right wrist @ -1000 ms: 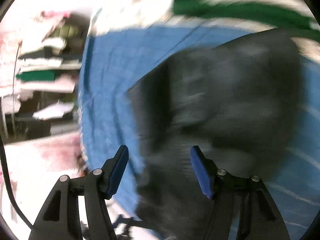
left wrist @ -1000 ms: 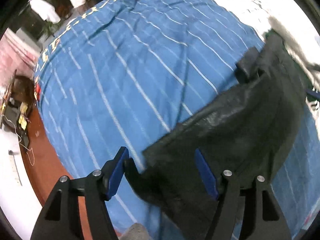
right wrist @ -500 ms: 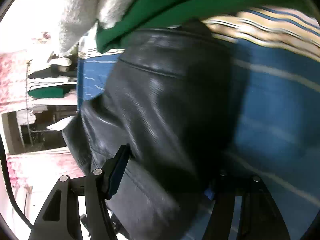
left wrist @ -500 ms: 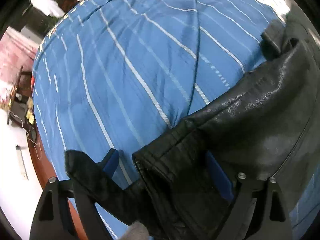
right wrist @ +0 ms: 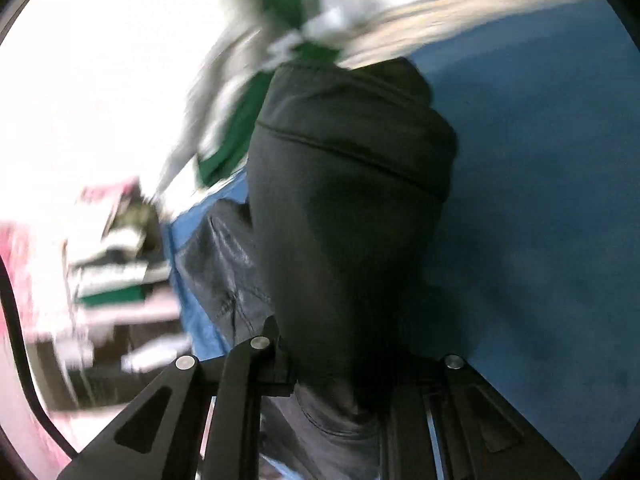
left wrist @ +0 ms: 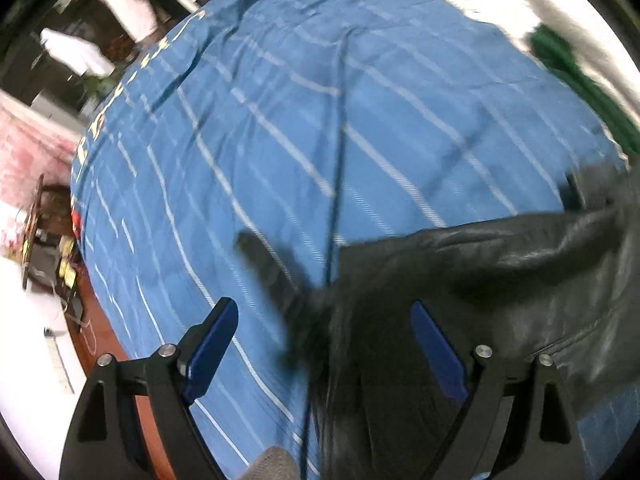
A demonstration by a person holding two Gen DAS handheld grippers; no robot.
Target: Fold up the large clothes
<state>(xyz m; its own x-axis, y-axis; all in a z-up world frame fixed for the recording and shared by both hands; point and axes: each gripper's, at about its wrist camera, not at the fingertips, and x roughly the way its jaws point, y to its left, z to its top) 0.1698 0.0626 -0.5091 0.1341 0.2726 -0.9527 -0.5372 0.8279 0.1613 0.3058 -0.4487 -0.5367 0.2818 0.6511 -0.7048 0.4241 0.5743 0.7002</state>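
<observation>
A black leather jacket (left wrist: 500, 288) lies on the blue striped bedsheet (left wrist: 320, 120), filling the lower right of the left wrist view. My left gripper (left wrist: 324, 348) is open wide above the jacket's blurred left edge, and its blue pads (left wrist: 212, 344) stand clear of the cloth. In the right wrist view the jacket (right wrist: 344, 200) rises as a dark bunch straight out of my right gripper (right wrist: 340, 360). Its jaws are closing, with the cloth between them covering the fingertips.
A green garment (left wrist: 576, 76) and pale cloth lie at the far right of the bed, and the green garment (right wrist: 240, 128) shows blurred behind the jacket. Shelves with folded clothes (right wrist: 112, 276) stand off the bed's left. The wooden bed frame (left wrist: 92, 320) and floor clutter are at left.
The left jaws widened and the jacket's edge slid out from around them. The right gripper swept fast across the jacket and its jaws closed in on a bunch of cloth.
</observation>
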